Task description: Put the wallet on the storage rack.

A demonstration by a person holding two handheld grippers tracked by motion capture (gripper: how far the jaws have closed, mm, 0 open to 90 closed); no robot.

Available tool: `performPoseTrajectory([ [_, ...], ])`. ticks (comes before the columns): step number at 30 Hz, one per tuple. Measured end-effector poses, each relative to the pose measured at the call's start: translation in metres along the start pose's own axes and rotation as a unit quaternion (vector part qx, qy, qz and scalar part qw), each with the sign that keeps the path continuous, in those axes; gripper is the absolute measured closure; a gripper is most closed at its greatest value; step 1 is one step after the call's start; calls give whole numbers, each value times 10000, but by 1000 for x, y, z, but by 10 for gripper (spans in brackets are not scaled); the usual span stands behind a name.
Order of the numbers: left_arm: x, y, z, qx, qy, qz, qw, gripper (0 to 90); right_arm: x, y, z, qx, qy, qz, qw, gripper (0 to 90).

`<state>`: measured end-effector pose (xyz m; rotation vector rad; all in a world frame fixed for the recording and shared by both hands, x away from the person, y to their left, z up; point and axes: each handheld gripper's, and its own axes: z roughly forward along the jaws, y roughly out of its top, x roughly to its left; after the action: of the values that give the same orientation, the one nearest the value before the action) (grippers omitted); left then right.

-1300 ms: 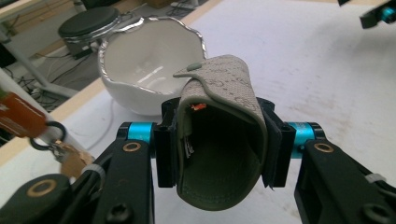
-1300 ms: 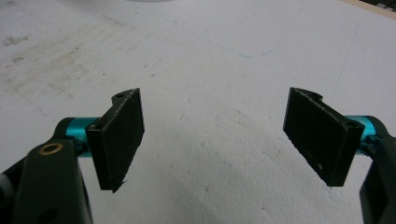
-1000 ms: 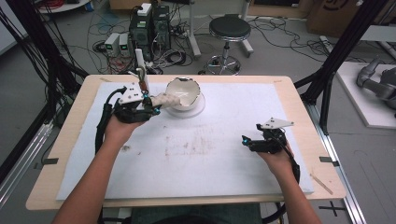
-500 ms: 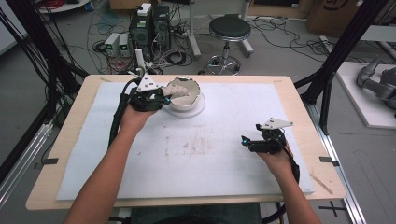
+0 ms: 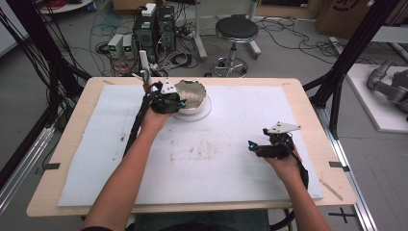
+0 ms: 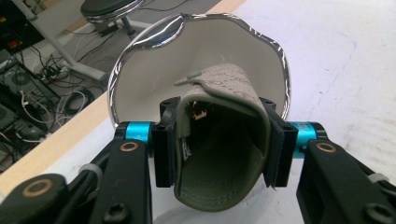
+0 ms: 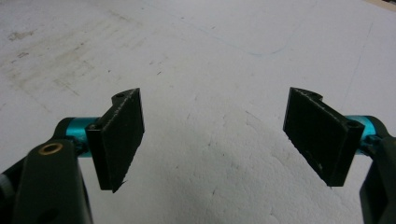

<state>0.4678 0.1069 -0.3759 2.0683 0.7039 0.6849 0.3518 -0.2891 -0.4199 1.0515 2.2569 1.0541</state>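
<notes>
Seen from above, a person sits at a wooden table (image 5: 308, 103) covered w/ a white foam sheet (image 5: 231, 125), both forearms reaching in from the bottom edge. The left gripper (image 5: 179, 103) is at the far left-centre of the sheet, right at the rim of a white bowl w/ a wavy silver edge (image 5: 197, 91); the bowl sits on a pale round plate (image 5: 204, 113). In the left gripper view, the jaws are partly closed, squeezing a folded piece of stiff grey-green material, poss. leather or felt w/ stitched edge (image 6: 224, 154), from both sides; it bows into a U shape between the pads, open end toward the camera. The piece's far end reaches over the bowl's rim into the white interior (image 6: 154, 79); whether it touches the bowl inside, can't tell. A small pale tab sticks out at its top. The right gripper (image 5: 252, 147) is near the sheet's right side, well apart from the bowl, pointing left, approx. level w/ a brownish smudged patch (image 5: 197, 151) in the sheet's middle. In the right gripper view, its two black pads (image 7: 119, 137) stand wide apart w/ nothing between them, just bare, lightly scuffed foam below. Beyond the table: a round stool (image 5: 235, 29), computer boxes (image 5: 154, 24) and tangled cables on the floor.
</notes>
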Motion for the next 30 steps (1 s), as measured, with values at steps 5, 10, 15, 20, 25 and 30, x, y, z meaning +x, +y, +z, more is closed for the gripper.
performPoseTrajectory([
  [5,-7,5,5,26,-9,78,10000,505,0,0,-2,2,3,3,10000,208],
  [10,-7,7,-1,14,33,4,10000,350,0,0,-3,-33,-7,9,10000,208],
  [15,-3,2,-12,-144,-39,-156,9998,273,1,0,-3,-49,-6,-26,10000,208],
  [20,-4,1,-22,-38,-131,-319,9994,238,0,0,-3,-49,-5,11,10000,208],
  [25,-11,0,-35,-211,-225,-376,9988,217,0,0,-4,-72,-15,3,10000,208],
  [30,-18,-11,-47,-296,-339,-430,9981,213,0,0,-4,-78,-16,11,10000,208],
])
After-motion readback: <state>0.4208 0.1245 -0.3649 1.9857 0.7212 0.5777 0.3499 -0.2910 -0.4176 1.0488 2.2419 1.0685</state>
